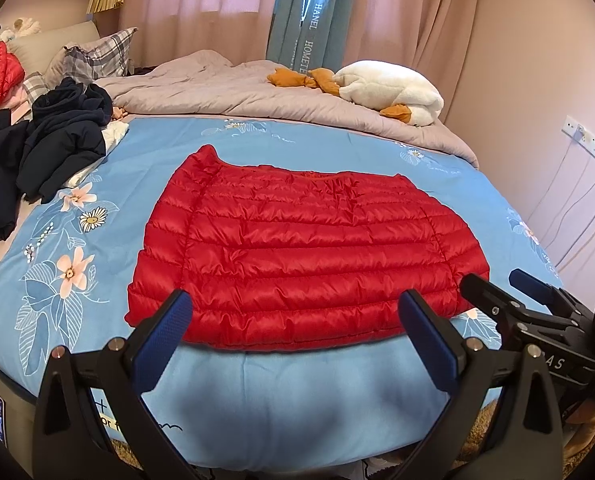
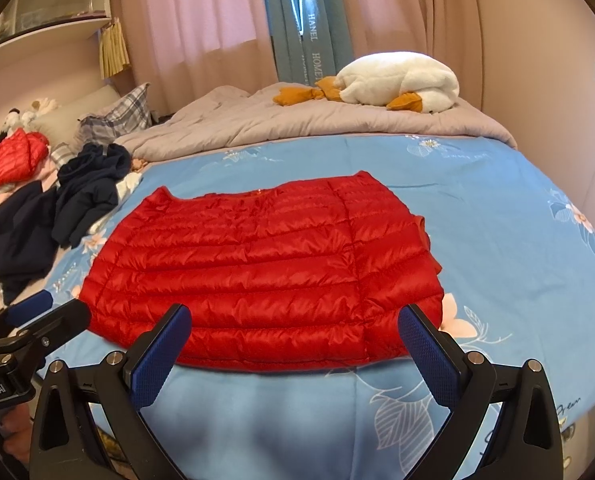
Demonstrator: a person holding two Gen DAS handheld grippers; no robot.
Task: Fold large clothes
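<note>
A red quilted down jacket (image 1: pixel 301 256) lies flat, sleeves folded in, on a blue floral bedsheet (image 1: pixel 257 392) near the bed's foot edge; the left gripper (image 1: pixel 297 344) and right gripper (image 2: pixel 297 348) hover just short of its hem, both with blue-padded fingers spread wide and holding nothing; to the left, a heap of dark navy clothes (image 2: pixel 57 216) sprawls beside a second red puffer garment (image 2: pixel 9 164) and a plaid pillow (image 2: pixel 117 116); behind the jacket, a rumpled grey duvet (image 1: pixel 233 92) carries a white plush goose (image 2: pixel 401 80) with orange feet; the teal curtain (image 2: pixel 313 40) reads "HANEL HOMETE", the rest hidden; a wall socket (image 1: pixel 589 140) trails cables at right.
</note>
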